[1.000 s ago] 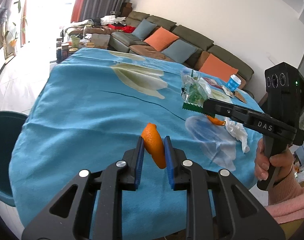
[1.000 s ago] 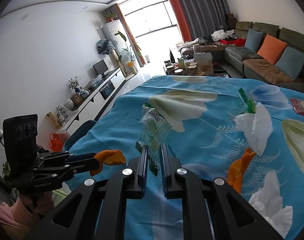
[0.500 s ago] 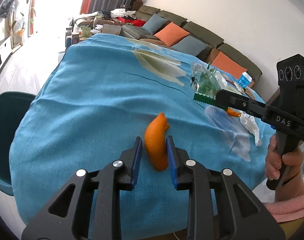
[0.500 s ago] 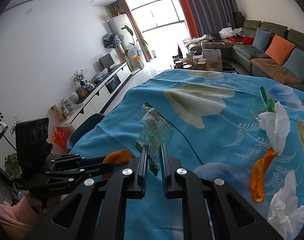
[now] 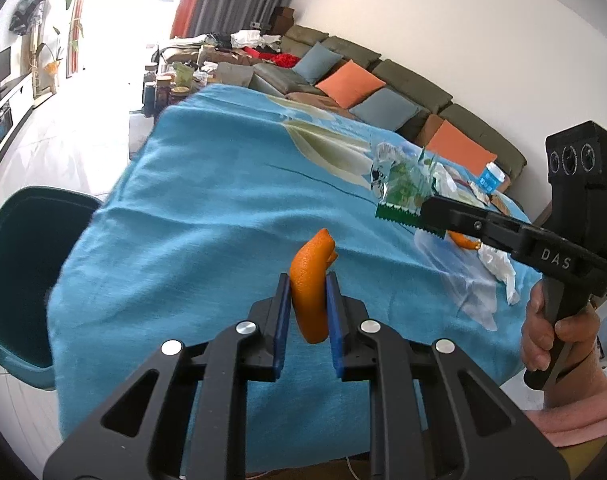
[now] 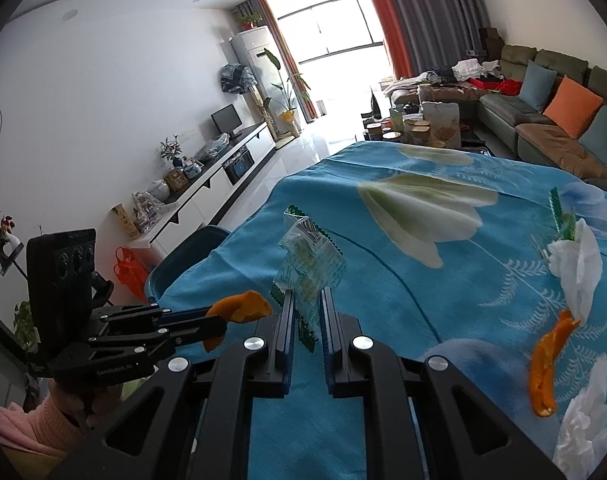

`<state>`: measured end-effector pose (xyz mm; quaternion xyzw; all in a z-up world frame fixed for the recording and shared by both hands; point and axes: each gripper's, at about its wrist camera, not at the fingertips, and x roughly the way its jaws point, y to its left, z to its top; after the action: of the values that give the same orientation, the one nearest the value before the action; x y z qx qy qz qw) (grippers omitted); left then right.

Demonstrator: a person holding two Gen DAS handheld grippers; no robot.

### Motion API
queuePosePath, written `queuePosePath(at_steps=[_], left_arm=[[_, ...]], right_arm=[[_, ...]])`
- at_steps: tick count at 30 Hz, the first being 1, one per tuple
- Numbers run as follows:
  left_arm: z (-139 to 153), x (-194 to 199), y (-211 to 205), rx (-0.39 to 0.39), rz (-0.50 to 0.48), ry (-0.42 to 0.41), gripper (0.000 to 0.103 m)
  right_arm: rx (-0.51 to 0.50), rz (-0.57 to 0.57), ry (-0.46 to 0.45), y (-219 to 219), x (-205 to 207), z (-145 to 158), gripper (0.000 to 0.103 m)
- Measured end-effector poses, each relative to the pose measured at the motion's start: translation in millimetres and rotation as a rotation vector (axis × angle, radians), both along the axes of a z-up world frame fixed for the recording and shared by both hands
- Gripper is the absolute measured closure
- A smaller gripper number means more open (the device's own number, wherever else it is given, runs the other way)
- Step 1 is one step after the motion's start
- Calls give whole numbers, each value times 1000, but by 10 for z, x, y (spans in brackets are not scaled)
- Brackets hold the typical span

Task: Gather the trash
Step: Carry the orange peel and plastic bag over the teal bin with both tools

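My left gripper [image 5: 308,312] pinches an orange peel [image 5: 310,284] above the blue cloth [image 5: 207,216], near the teal bin [image 5: 19,264]. My right gripper [image 6: 306,330] clamps a clear wrapper [image 6: 309,270]. Another peel [image 6: 549,364] and tissues [image 6: 579,264] lie on the cloth.

Blue floral tablecloth [image 5: 207,216], olive sofa [image 5: 387,80] with orange cushions [image 5: 349,88], white TV cabinet [image 6: 227,168]

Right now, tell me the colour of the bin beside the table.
Dark teal bin, clearest in the left wrist view, left of the table.
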<state>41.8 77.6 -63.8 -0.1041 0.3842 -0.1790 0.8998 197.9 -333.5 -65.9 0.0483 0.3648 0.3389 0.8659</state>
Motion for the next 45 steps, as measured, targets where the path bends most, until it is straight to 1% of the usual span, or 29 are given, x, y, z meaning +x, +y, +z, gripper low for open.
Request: queuePosePath(at_steps=[9,19,26,37,45], left_arm=[[151,-92,179,8,46,-41,86],[261,-196,510,17,128,-67,86],[314,-250,719,24,172,-77,86],[376,-308,921,39,233,-88,86],[389,-374,1242,45,315,-91,86]], right_arm=[[5,41,-11,183,1,49,92],[9,98,-11,433,3,77,92],[5,138,-13,607,22,82,92],[6,196,-10,889,61,95,92],[-6,247,-17,1147,82,112,92]])
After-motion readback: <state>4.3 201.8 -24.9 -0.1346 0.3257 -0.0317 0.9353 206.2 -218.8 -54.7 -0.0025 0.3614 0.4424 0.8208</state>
